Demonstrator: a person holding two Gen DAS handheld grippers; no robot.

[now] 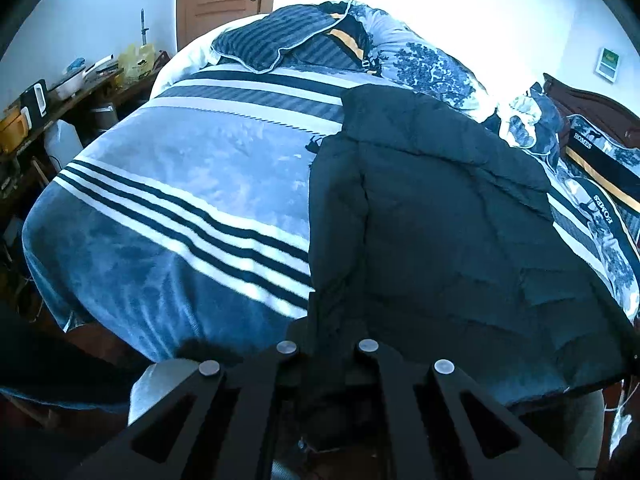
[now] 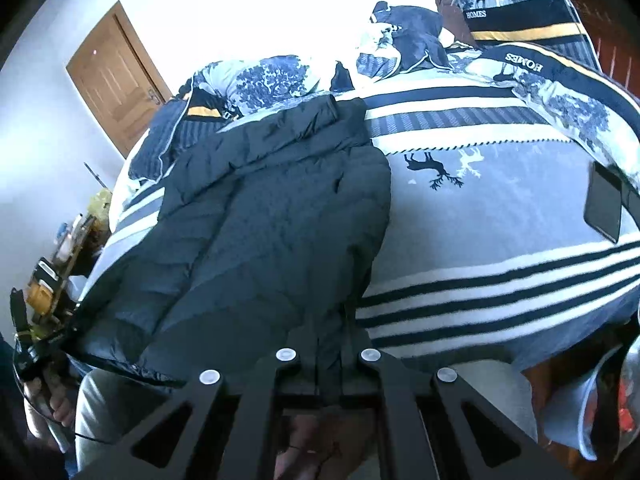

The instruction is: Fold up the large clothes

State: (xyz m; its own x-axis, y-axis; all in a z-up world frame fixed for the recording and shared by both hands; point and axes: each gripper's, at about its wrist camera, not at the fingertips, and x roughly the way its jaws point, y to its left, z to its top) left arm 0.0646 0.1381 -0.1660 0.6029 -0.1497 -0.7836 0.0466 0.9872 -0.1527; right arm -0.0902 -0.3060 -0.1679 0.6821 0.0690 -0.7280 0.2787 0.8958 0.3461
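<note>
**Two grippers clamped on the jacket hem, jacket spread on the bed**

Left wrist view, left to right:
- Cluttered side table (image 1: 60, 92) far left, wooden door (image 1: 224, 0) at top left behind it.
- Striped blue blanket (image 1: 168, 200) covers the bed and fills the left and centre of the frame.
- Striped pillow (image 1: 272, 36) at top centre, floral duvet (image 1: 424, 56) bunched to its right.
- Dark puffer jacket (image 1: 440, 220) lies on the blanket, centre to right, collar end toward the top, hem at the bottom edge of the bed.
- Left gripper (image 1: 326, 344) at bottom centre: jaws closed right down, with the jacket's near hem pinched between them. Fabric runs up from the fingertips.
- "HOMES" pillow (image 1: 600, 160) and dark headboard (image 1: 592, 100) at far right.

Right wrist view, left to right:
- The person's hand (image 2: 52, 396) at lower left holds the other gripper's handle, beside the jacket's far hem corner.
- Door (image 2: 116, 76) at upper left.
- Jacket (image 2: 260, 220) takes the left-centre, lying flat along the bed, collar at the top near the duvet (image 2: 260, 76).
- Right gripper (image 2: 328, 352) at bottom centre: jaws fully closed on the jacket's hem edge, which rises as a narrow dark strip between the fingers.
- Blanket (image 2: 500, 200) with a deer print fills the right; a dark phone (image 2: 604, 204) lies on it near the right edge.
- "HOMES" pillow (image 2: 520, 12) at top right against the headboard (image 2: 612, 20).
</note>
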